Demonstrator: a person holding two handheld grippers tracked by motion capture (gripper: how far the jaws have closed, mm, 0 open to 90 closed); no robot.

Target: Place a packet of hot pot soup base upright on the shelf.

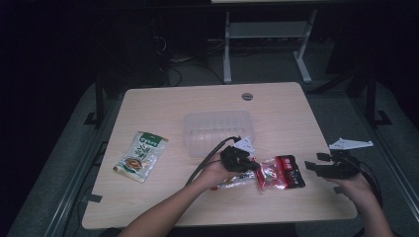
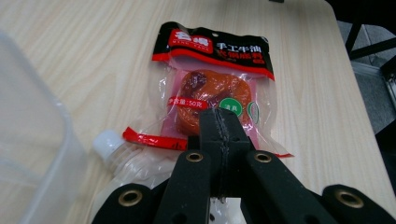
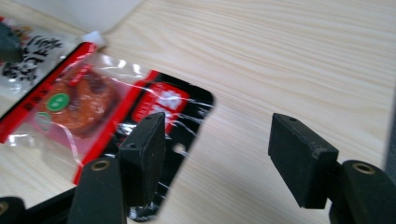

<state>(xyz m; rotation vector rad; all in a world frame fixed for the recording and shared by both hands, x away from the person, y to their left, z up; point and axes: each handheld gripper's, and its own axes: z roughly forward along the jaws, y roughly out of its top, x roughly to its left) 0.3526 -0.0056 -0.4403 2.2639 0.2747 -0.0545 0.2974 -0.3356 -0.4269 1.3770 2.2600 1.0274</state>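
- Red sauce packet [image 1: 279, 173] lies flat near the desk's [image 1: 163, 98] front edge, right of centre, between the grippers.
- Left gripper [image 2: 219, 135]: jaws clamped together on the packet's near edge.
- Right gripper [image 3: 217, 149]: jaws wide apart, empty, just beside the packet's black end.
- Left gripper view adds a white-capped pouch [image 2: 121, 156] under the packet, clear tub [image 2: 32, 140] beside.
- Packet: clear film, black-red header, orange block inside.

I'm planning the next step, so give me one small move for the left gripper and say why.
Probably lift the red packet a little and carry it toward the clear tub. The left gripper looks shut on the packet's near edge, the packet lies flat on the table over a spouted pouch, and the right gripper stands open beside it, holding nothing.
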